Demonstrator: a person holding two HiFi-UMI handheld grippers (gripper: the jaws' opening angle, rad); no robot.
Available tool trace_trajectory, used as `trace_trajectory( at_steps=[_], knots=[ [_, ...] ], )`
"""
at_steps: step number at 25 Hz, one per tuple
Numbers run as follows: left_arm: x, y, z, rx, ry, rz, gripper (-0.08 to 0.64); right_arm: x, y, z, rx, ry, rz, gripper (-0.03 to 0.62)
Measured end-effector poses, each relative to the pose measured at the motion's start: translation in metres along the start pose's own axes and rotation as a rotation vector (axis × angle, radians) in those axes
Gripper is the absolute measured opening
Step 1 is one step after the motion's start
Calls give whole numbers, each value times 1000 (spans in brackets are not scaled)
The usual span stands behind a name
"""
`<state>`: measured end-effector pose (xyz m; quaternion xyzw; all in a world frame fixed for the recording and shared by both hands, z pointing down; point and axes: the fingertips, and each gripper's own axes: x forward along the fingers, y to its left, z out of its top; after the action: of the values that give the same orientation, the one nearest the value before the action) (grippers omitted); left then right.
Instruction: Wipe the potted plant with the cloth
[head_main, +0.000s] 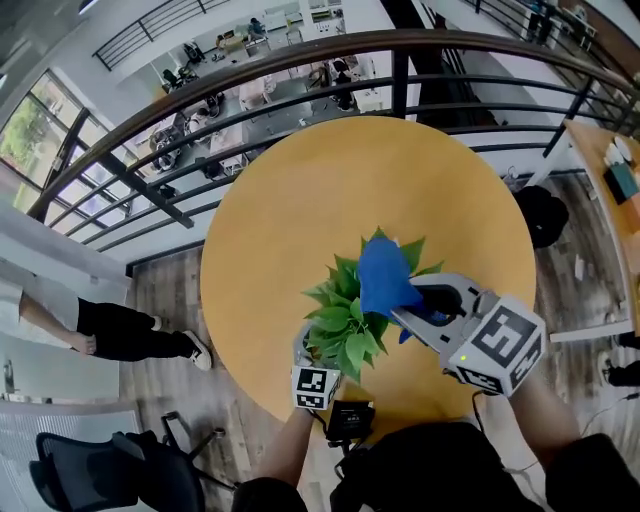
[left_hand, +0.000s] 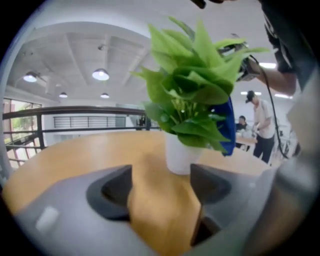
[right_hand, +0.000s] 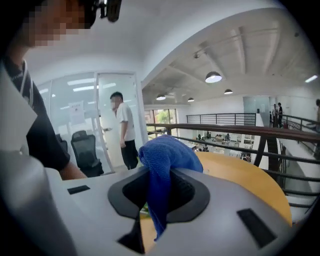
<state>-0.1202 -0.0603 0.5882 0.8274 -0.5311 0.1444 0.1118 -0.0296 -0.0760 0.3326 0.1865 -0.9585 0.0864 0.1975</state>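
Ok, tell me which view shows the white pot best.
The left gripper view: the pot stands in plain sight beyond the jaws. In the head view the leaves cover it; the right gripper view shows none of it.

No legible text, brand or number anywhere. Only markings are the black-and-white square coded patterns on the grey marker cube (head_main: 316, 387) of the left gripper (left_hand: 161, 187) and on the bigger grey marker cube (head_main: 500, 348) of the right gripper (right_hand: 159, 187); these are patterns, not characters. The white paper sheet on the glass wall (right_hand: 76, 107) is too blurred to read.
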Motion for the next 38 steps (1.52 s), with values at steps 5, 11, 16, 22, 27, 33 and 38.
trace_trajectory(
  at_steps=[5, 11, 16, 22, 27, 33, 38],
  knots=[
    [-17, 20, -2, -9, -7, 92, 205, 20, 58, -36, -25, 100, 109, 74],
    [-25, 40, -12, -32, -7, 226, 2, -33, 49, 13, 92, -122, 161, 74],
    [-39, 44, -12, -35, -4, 233, 2, -39, 22, 21, 8, -106, -20, 74],
    [-31, 29, 1, 24, -37, 194, 2, -21, 17, -21, -57, 28, -73, 74],
    [-20, 8, 18, 53, -61, 162, 2, -23, -17, -51, -35, 94, -139, 74],
    [-20, 10, 35, 66, -97, 120, 2, -7, -19, -57, -44, 134, -182, 74],
    [-10, -7, 57, 99, -133, 67, 2, 6, -20, -65, -146, 193, -224, 74]
  ],
)
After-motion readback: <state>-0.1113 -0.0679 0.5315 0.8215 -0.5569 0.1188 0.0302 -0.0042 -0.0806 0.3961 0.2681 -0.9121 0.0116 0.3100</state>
